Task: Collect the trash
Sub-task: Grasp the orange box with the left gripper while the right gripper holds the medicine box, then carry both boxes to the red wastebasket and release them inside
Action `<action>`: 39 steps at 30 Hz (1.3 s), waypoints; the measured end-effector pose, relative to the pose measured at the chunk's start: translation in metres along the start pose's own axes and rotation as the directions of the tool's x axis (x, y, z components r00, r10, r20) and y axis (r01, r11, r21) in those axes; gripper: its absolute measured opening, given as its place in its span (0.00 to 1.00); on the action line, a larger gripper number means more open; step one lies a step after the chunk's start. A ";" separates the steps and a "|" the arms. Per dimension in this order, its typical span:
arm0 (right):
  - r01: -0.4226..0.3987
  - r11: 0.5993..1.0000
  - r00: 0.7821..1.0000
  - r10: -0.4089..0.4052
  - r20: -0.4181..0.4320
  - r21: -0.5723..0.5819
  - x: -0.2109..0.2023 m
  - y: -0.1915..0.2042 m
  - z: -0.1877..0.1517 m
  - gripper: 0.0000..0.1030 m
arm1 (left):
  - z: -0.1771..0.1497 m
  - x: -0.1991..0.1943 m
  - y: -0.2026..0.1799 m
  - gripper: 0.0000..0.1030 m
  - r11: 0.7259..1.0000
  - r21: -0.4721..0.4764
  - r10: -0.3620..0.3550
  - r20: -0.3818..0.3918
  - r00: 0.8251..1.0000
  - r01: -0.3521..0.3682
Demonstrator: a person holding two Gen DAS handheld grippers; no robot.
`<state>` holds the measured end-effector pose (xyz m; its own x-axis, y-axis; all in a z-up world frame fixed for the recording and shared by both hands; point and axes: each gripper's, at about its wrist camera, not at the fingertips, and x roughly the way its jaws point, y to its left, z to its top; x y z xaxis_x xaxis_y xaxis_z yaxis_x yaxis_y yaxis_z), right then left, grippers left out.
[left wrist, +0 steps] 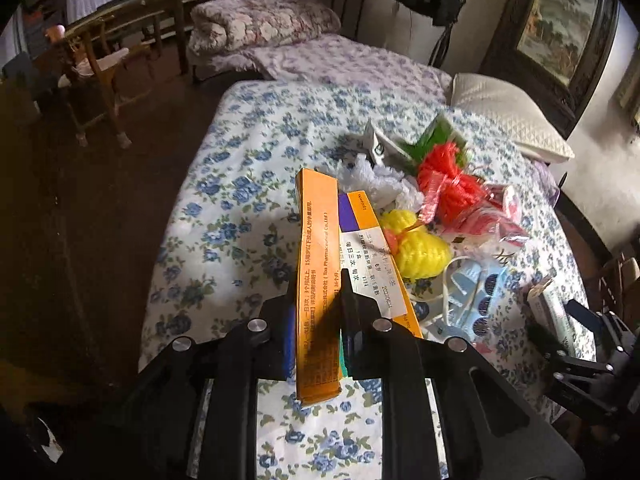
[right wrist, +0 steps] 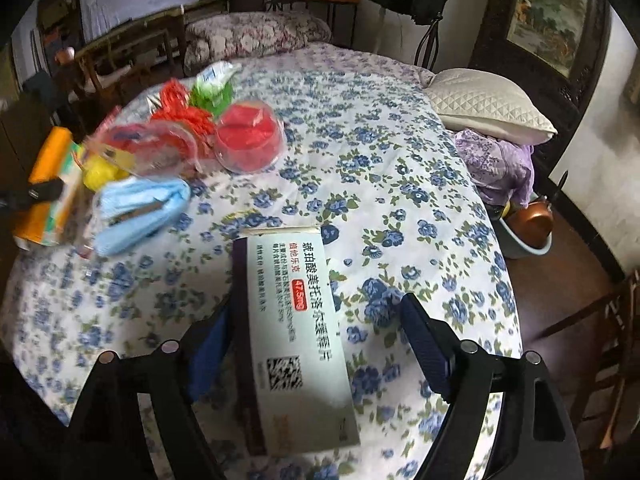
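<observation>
My left hand-held gripper (left wrist: 316,300) is pinched narrow on a flat orange cardboard medicine box (left wrist: 317,264), both pads pressing its sides while it stands on edge above the blue-flowered bedspread (left wrist: 240,184). My right hand-held gripper (right wrist: 316,316) stands wide; a white-and-purple cardboard medicine box (right wrist: 296,332) sits between its fingers, close against the left pad and well clear of the right one, so it is not pinched.

Just beyond the orange box lies the rest of the litter heap: a purple-and-orange labelled carton (left wrist: 368,256), a yellow knitted ball (left wrist: 416,248), a pale blue crumpled face mask (left wrist: 472,296), white fluffy yarn (left wrist: 372,180), red netting (left wrist: 448,184) and a green wrapper (left wrist: 436,136). From the right wrist, a clear plastic cup with red contents (right wrist: 248,140) lies beside that heap.

Farther off, a white quilted pillow (right wrist: 484,108) rests at the bed's head over a purple cloth (right wrist: 496,164). A folded floral quilt (left wrist: 260,24), a wooden chair (left wrist: 96,68) and a dark-framed painting (left wrist: 560,20) fill the room behind.
</observation>
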<state>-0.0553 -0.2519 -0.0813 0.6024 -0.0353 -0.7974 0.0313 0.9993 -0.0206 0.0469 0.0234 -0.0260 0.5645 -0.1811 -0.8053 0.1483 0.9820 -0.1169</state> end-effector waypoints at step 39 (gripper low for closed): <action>-0.257 0.930 0.945 0.185 0.269 0.262 -0.114 -0.073 -0.039 0.42 | -0.023 -0.101 -0.132 0.18 0.899 0.230 -0.404 0.108 0.908 0.372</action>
<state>-0.1573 -0.3206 -0.0129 0.7897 0.1483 -0.5953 0.0831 0.9355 0.3433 -0.0482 -0.0864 0.0577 0.5409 -0.5671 -0.6212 0.5306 0.8031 -0.2712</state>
